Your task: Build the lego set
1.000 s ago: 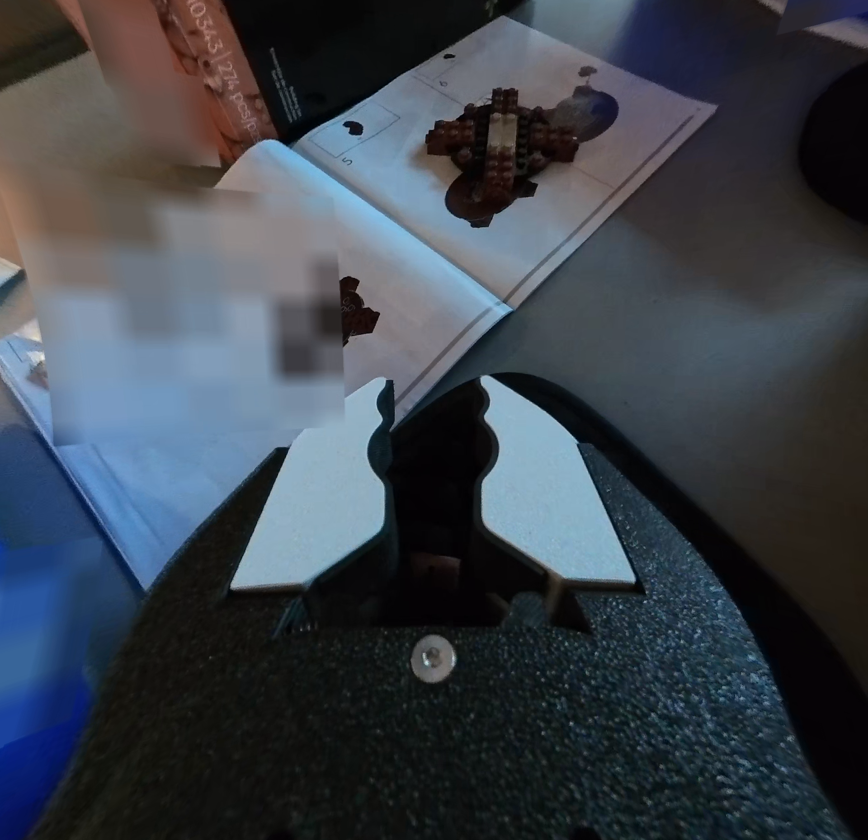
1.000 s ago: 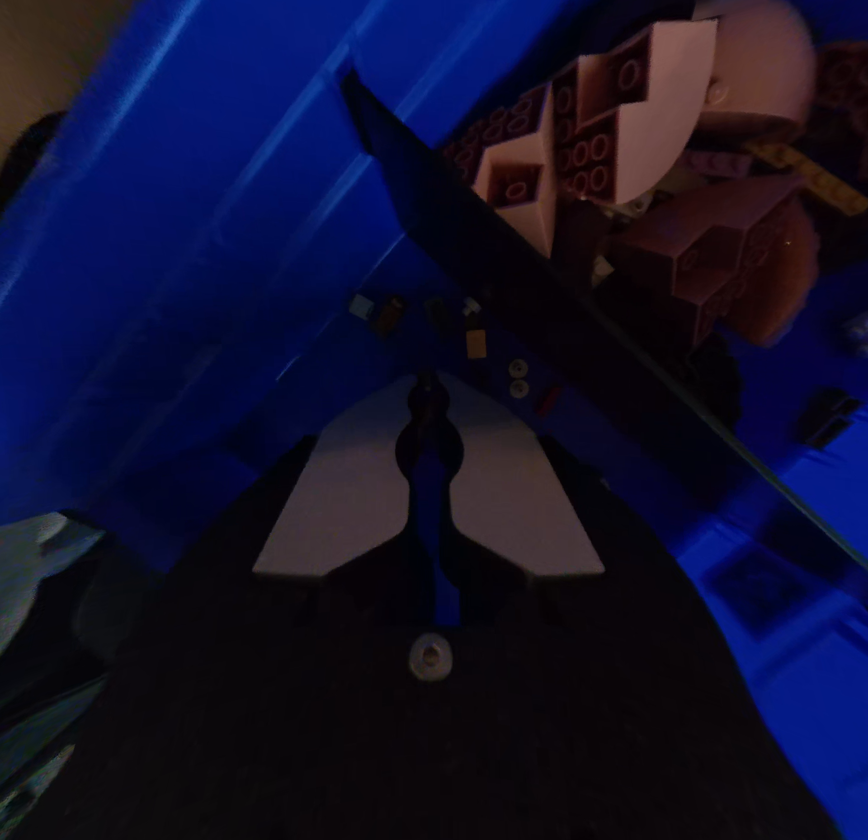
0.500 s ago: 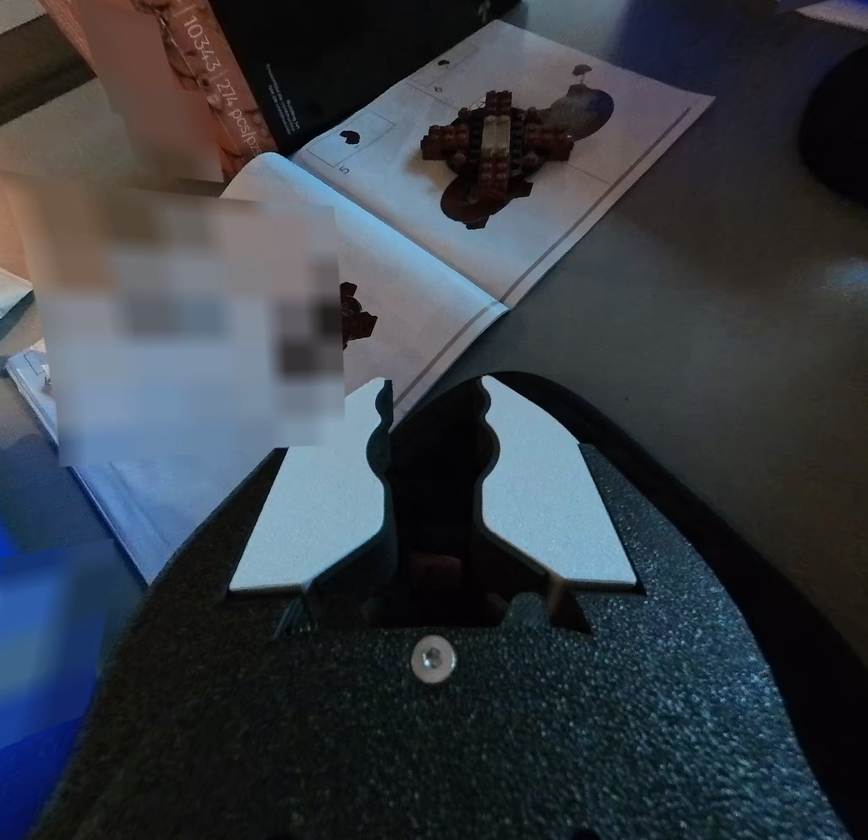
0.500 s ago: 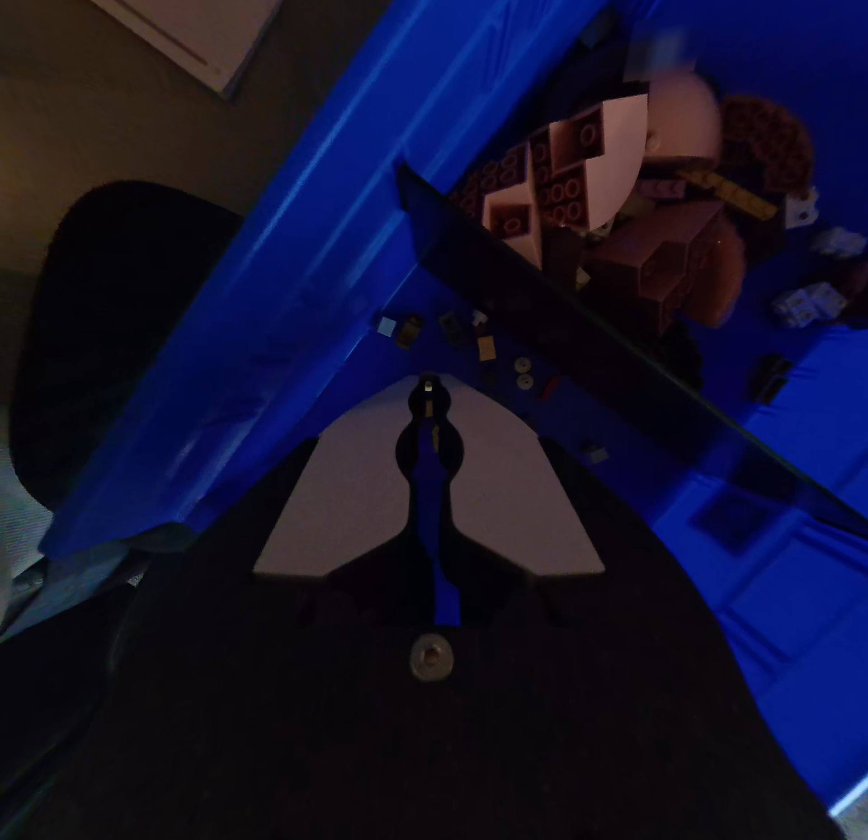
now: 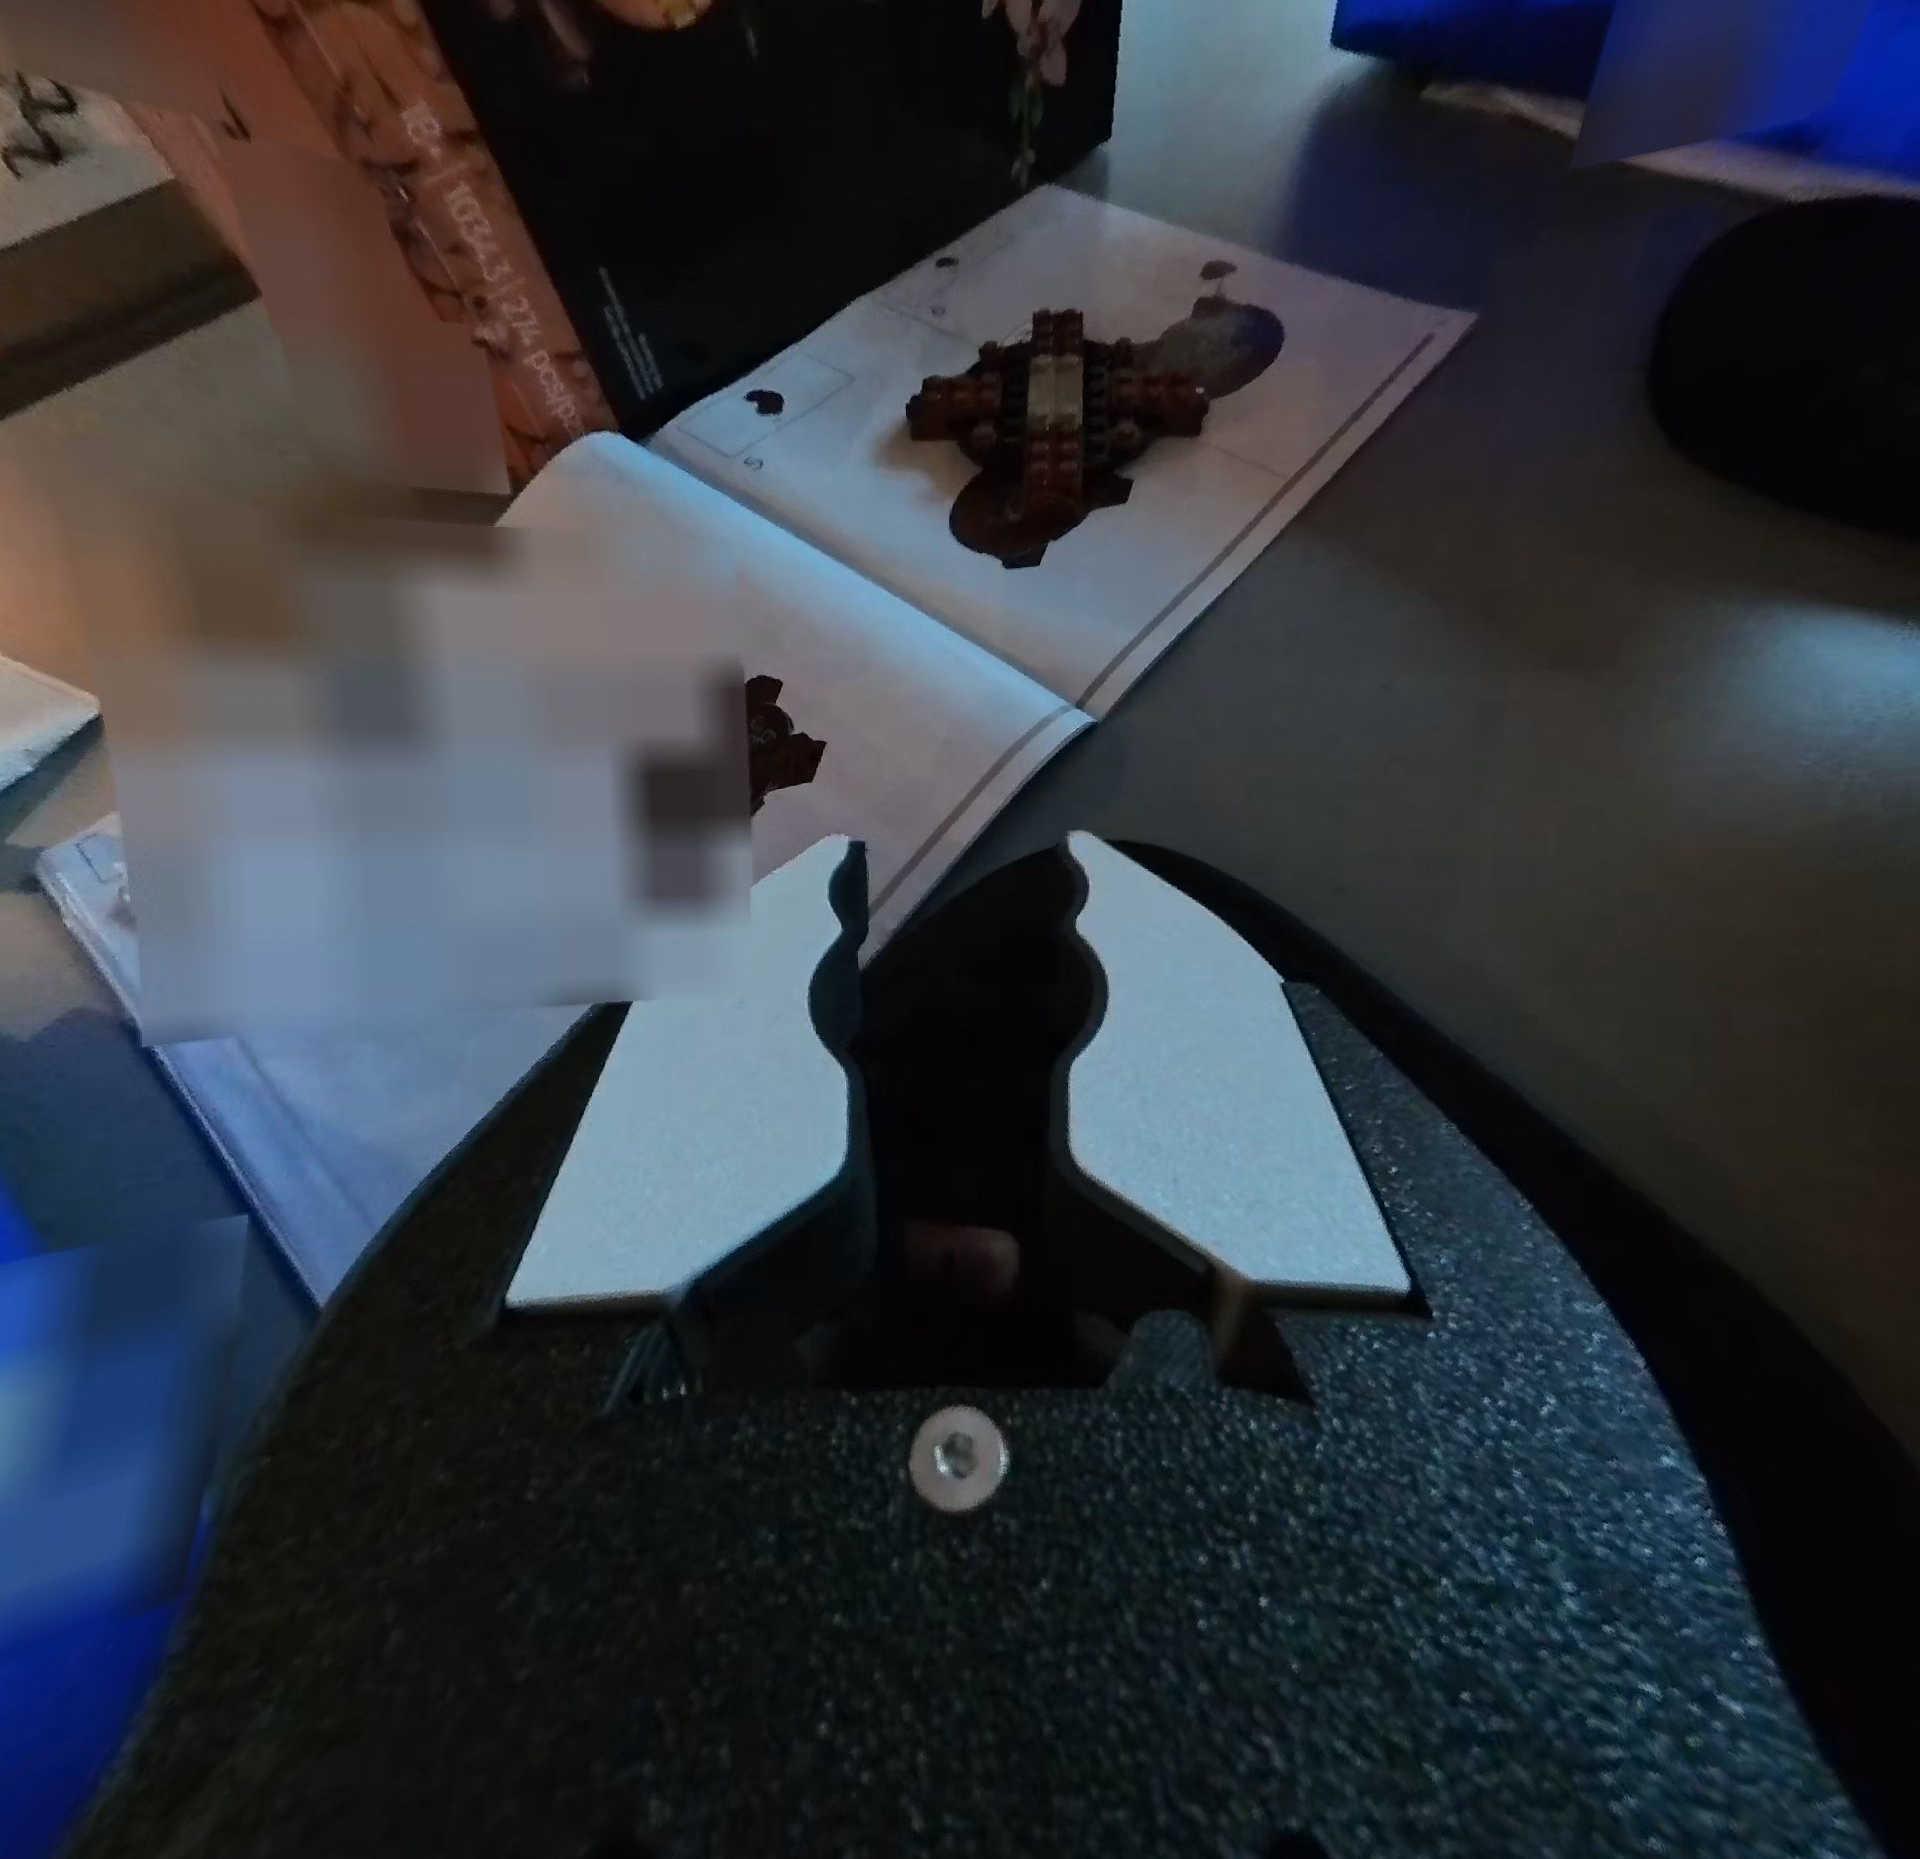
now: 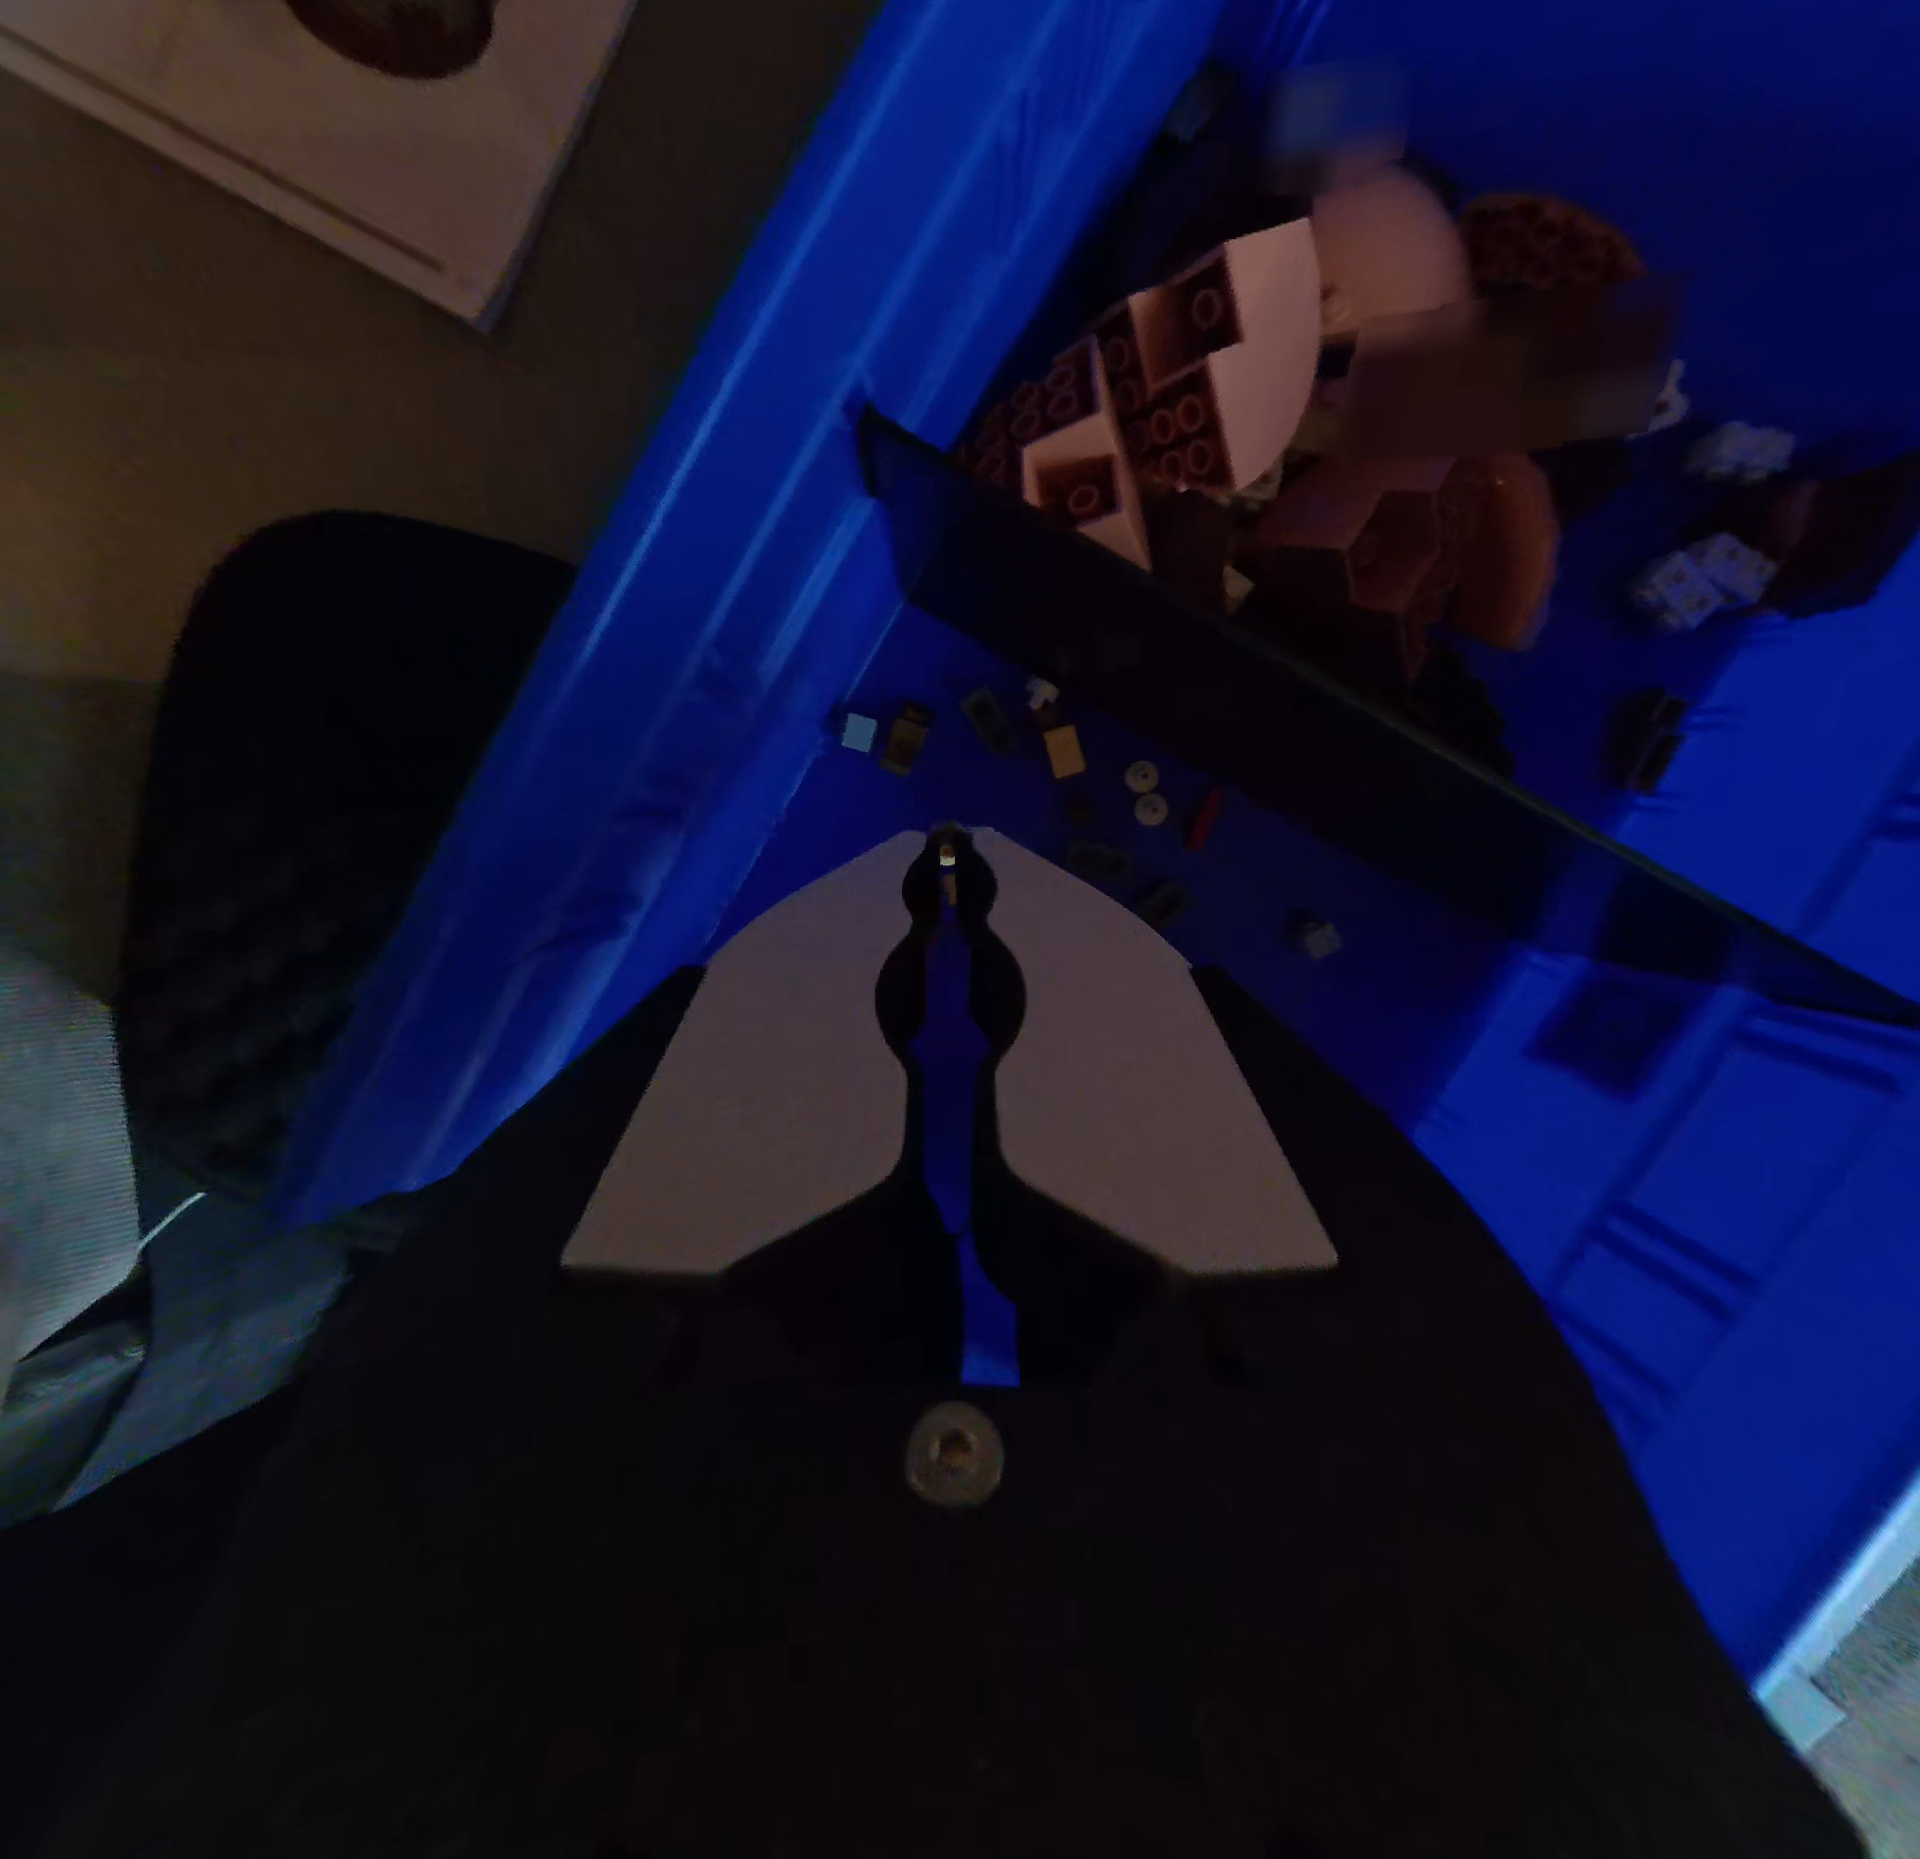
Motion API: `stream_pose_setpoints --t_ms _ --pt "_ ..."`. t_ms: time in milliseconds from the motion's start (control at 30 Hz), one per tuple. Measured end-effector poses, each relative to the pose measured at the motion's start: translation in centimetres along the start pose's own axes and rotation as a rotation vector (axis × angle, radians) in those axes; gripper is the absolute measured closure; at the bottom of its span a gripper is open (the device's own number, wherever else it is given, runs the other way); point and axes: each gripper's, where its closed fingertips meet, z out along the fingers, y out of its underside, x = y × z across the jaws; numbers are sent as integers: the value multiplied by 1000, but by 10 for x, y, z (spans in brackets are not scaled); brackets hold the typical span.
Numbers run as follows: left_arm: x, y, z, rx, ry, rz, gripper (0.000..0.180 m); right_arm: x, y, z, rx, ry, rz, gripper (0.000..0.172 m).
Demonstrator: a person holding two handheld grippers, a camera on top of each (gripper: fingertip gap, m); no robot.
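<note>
Left gripper (image 5: 961,853): jaws narrowly apart as before, bare, above booklet (image 5: 1049,583).
Right gripper (image 6: 948,841): stays pinched on a tiny pale piece (image 6: 945,857); has drawn back over blue tray (image 6: 790,438).

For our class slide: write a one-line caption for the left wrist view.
Open gripper above an open instruction booklet with a small brown brick model on it.

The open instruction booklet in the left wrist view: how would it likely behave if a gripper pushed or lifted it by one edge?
The instruction booklet would probably flop: its pages look thin, and one already curls up at the fold. Pushed, it would likely slide on the smooth grey table, carrying the brown brick model resting on its page. Lifted by an edge, that model might tip off.
</note>
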Motion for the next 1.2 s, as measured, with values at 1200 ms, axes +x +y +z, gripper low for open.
stream_pose_setpoints --t_ms 1200 --pt "10 5 2 -41 108 -30 146 -1 -8 31 -113 173 201 171"
